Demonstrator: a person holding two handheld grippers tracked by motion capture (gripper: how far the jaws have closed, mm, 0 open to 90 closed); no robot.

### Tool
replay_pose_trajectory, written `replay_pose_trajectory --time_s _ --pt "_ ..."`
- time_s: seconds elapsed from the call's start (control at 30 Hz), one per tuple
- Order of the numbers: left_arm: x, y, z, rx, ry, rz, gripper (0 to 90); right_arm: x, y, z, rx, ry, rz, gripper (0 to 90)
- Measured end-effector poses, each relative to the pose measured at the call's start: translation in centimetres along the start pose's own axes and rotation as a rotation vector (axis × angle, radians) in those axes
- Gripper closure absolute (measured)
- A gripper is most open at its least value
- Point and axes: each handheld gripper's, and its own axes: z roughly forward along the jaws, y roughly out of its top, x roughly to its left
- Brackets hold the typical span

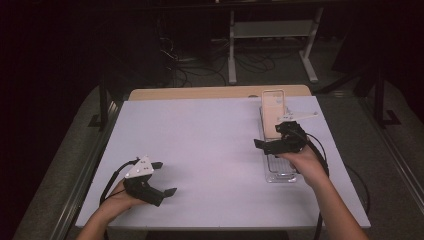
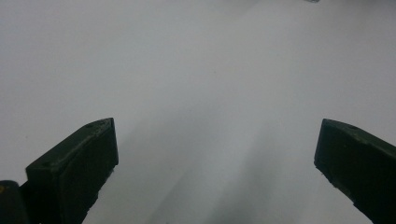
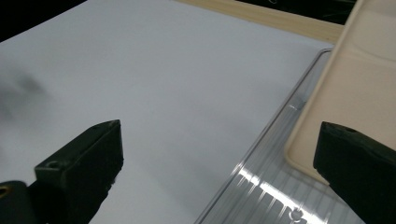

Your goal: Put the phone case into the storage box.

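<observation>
High view: the right gripper (image 1: 267,141) is held over a clear tray (image 1: 280,175), jaws spread wide, nothing gripped. A beige case (image 1: 273,111) leans in the tray beyond the jaws. The left gripper (image 1: 164,178) is seen low over the white table (image 1: 210,150), jaws wide apart, empty.

Left gripper view: bare table between the jaws.

Right gripper view: the tray's rim lies between the jaws; the case (image 3: 345,93) is seen above the right jaw.

A white-topped table (image 1: 210,150) carries a clear plastic tray (image 1: 280,172) near its right edge.
</observation>
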Motion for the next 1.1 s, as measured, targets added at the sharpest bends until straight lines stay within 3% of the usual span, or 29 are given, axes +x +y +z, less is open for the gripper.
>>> replay_pose_trajectory --time_s 0.17,0.3,0.77,0.97,1.1 --pt "0.1 0.0 -0.2 -0.001 0.001 -0.017 0.0 0.8 -1.0 -0.4 0.012 0.029 -0.023 1.2" --pt "0.4 0.0 -0.3 -0.001 0.002 -0.004 0.0 1.4 -1.8 -0.6 0.017 0.053 -0.036 1.3" --pt "0.4 0.6 -0.6 0.008 -0.001 -0.008 0.0 2.1 -4.2 -2.3 -0.002 0.097 -0.055 1.2" --pt "0.5 1.1 -0.7 0.018 -0.013 0.021 0.0 2.3 -5.1 -2.9 -0.007 0.108 -0.063 1.2" --pt "0.4 1.5 -0.9 0.015 -0.022 0.017 0.0 2.5 -5.5 -3.4 -0.021 0.117 -0.063 1.2"
